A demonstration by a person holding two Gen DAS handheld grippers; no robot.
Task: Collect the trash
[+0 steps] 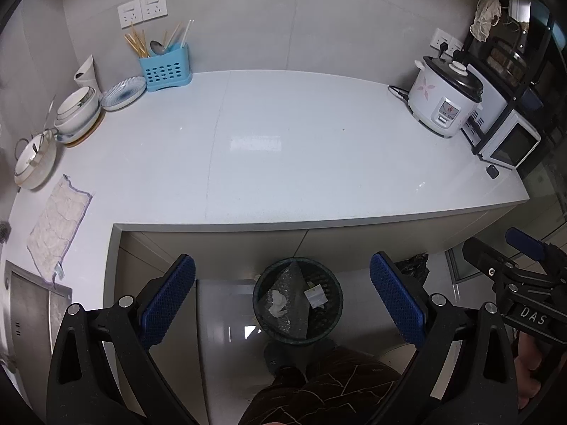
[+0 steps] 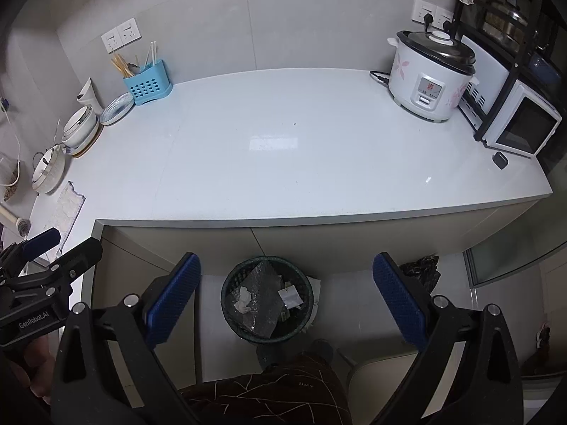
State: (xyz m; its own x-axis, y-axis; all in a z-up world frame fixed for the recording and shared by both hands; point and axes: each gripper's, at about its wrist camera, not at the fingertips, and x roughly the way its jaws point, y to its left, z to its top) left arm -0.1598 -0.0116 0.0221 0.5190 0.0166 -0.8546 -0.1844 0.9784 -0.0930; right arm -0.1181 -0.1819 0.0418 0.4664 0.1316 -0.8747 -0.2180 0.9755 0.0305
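Both grippers are held above the floor in front of the white countertop, and nothing is carried by either. The left gripper is seen with its blue-padded fingers spread wide apart, and the right gripper is likewise seen with its fingers wide apart. In the right wrist view the left gripper appears again at the left edge, and in the left wrist view the right gripper appears at the right edge.

A dark mesh trash bin stands on the tiled floor just below the countertop's front edge, framed between the fingers in both views. Inside it a sheet of bubble wrap is seen, with a crumpled white tissue lying on it and a small white packet beside it. A crumpled black bag lies on the floor to the right of the bin, near the cabinet front.

At the countertop's back right corner a white rice cooker with a dark lid is placed, beside a white toaster oven. Near the back left corner a blue utensil holder with chopsticks is set, with a patterned plate and stacked bowls along the left edge. A cloth is laid flat near the front left.
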